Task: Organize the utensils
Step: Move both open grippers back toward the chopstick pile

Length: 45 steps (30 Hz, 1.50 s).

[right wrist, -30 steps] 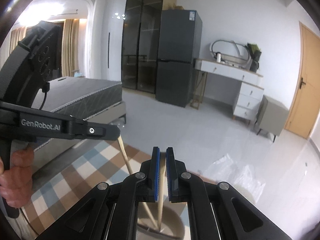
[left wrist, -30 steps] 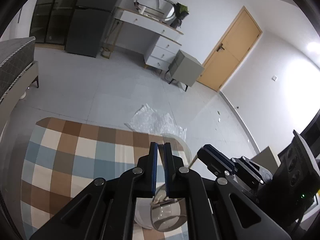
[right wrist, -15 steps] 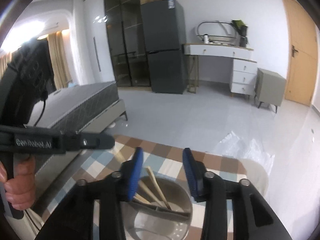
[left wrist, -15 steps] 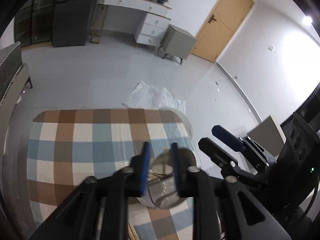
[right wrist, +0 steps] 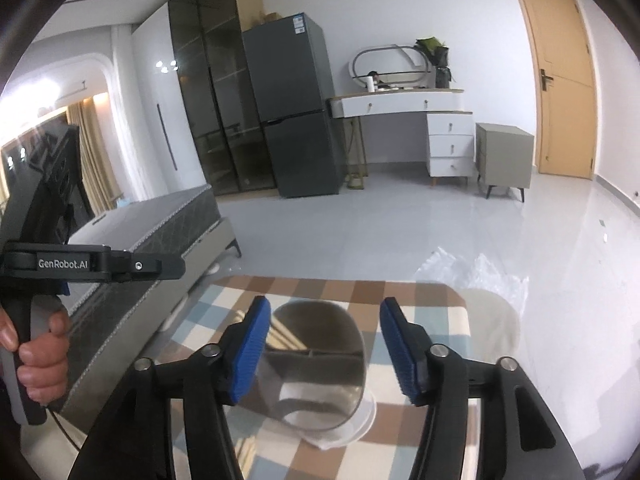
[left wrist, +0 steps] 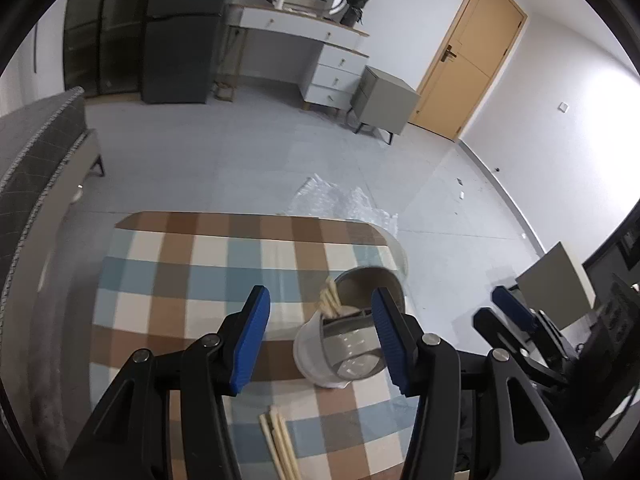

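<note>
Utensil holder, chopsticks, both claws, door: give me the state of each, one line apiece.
Utensil holder: upright on the checked cloth, some chopsticks inside.
Chopsticks in holder: leaning on the rim, ends sticking out.
Loose chopsticks: lying flat on the cloth, not yet stored.
Left claw: open, just been opening, gripping nothing.
Right claw: open, just been opening, gripping nothing.
Door: closed.

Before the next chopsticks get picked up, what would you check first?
1. Left hand-held gripper free: ok, jaws just opened, nothing between them.
2. Right hand-held gripper free: ok, jaws just opened, nothing held.
3. Utensil holder upright on the checked tablecloth: ok.
4. Chopsticks in holder stay inside: ok, leaning on the rim.
5. Loose chopsticks on the cloth reachable: ok, near the left gripper.
6. Number of loose chopsticks: cannot tell, partly out of frame.
</note>
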Each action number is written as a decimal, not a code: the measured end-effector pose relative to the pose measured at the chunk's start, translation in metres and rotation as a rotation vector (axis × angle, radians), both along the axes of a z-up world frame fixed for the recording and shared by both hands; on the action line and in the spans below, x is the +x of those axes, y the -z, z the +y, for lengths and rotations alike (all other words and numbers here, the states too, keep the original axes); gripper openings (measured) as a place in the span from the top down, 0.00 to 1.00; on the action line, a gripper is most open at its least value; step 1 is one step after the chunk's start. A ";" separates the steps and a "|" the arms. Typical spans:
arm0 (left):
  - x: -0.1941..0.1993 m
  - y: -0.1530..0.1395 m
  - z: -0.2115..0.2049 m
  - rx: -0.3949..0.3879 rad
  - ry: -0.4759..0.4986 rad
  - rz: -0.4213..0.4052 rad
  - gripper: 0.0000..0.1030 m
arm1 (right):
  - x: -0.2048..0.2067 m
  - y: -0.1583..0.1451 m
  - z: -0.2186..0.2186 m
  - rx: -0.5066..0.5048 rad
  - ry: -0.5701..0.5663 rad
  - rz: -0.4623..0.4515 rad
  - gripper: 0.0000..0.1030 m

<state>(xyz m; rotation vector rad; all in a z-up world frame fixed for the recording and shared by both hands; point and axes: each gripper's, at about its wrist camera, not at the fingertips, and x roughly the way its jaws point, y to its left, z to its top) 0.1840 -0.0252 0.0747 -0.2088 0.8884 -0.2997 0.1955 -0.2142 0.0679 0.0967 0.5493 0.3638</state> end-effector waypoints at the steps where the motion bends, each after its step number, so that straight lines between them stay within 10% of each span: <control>1: -0.005 -0.001 0.000 0.009 -0.002 -0.008 0.53 | -0.002 -0.001 0.000 0.007 0.002 -0.005 0.38; 19: -0.101 0.014 0.013 0.171 -0.091 -0.159 0.18 | -0.095 -0.002 0.029 0.066 0.000 -0.055 0.08; 45: -0.116 0.126 0.057 0.179 -0.236 0.000 0.17 | -0.107 0.101 0.066 -0.021 -0.007 0.182 0.03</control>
